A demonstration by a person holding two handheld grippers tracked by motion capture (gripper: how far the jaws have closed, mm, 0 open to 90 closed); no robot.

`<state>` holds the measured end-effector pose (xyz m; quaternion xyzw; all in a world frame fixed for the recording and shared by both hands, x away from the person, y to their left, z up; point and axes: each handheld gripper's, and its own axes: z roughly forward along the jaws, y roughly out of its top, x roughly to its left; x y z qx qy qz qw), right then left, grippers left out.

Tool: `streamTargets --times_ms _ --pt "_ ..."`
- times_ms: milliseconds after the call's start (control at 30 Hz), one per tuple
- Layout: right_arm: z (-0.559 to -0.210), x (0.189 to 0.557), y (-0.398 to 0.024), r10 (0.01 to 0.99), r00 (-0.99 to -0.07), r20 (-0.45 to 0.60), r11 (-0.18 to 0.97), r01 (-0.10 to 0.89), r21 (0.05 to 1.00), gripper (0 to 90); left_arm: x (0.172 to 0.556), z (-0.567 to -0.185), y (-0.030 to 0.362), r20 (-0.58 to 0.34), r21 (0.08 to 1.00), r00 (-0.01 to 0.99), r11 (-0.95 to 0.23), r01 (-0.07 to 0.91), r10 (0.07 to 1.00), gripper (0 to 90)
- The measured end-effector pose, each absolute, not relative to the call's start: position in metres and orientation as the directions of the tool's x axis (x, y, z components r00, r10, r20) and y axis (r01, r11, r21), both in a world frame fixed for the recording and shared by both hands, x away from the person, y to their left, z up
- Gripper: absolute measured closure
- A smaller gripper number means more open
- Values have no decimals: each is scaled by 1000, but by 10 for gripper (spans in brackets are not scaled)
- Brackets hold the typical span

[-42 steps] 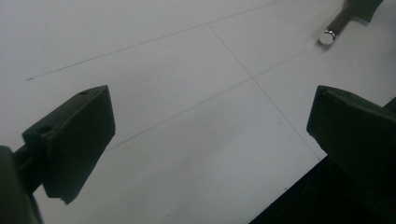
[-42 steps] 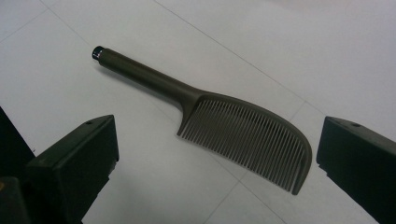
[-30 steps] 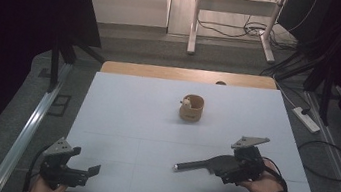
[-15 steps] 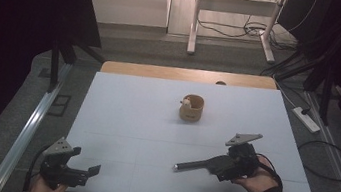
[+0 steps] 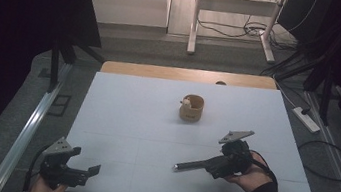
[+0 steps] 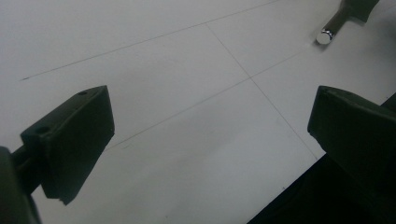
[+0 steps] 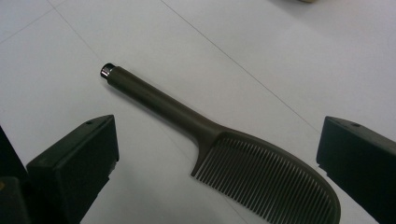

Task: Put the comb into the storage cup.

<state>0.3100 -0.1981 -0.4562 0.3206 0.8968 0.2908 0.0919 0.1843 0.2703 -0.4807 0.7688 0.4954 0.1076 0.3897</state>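
Right gripper (image 7: pixel 217 154) open, jaws straddling the dark olive plastic comb (image 7: pixel 224 149); not clamped yet.

The comb lies flat on the white table (image 5: pixel 129 120), toothed head between and just below the jaws, round handle running away from the claw to a shiny metal end cap (image 7: pixel 107 70). Long axis points toward the left gripper (image 6: pixel 212 140), which is also open, empty and well apart. Right hand (image 5: pixel 253 173) is far nearer.

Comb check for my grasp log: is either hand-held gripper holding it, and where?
Neither. The comb lies on the table between the open right hand-held gripper's jaws, untouched.
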Motion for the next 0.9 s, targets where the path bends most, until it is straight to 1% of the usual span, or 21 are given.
streamTargets --times_ms 367,467,567,633,700,767,800,867,900 --pt "-458 315 -186 618 -786 22 641 519 565 2 184 -481 270 -221 706 487 -206 678 845 14" --pt "-458 316 -184 611 -791 42 638 523 566 40 184 -481 270 -221 706 486 -205 678 845 14" --pt "-458 317 -184 606 -794 53 634 522 571 135 184 -481 270 -221 706 488 -206 678 845 14" --pt "-458 318 -184 598 -800 51 639 513 573 224 184 -481 270 -221 706 488 -206 678 845 14" --pt "-457 319 -184 582 -811 58 645 503 575 355 185 -481 270 -221 705 488 -207 678 845 14" --pt "-457 319 -182 565 -823 68 653 495 573 417 185 -481 270 -221 705 488 -207 678 845 14" --pt "-457 320 -182 555 -830 63 663 486 569 468 185 -481 270 -220 705 488 -207 678 845 15" --pt "-458 320 -180 540 -839 65 673 477 565 528 185 -481 270 -220 704 488 -209 679 845 15" --pt "-459 321 -179 534 -843 67 679 474 560 576 185 -481 270 -220 704 488 -209 679 845 15"
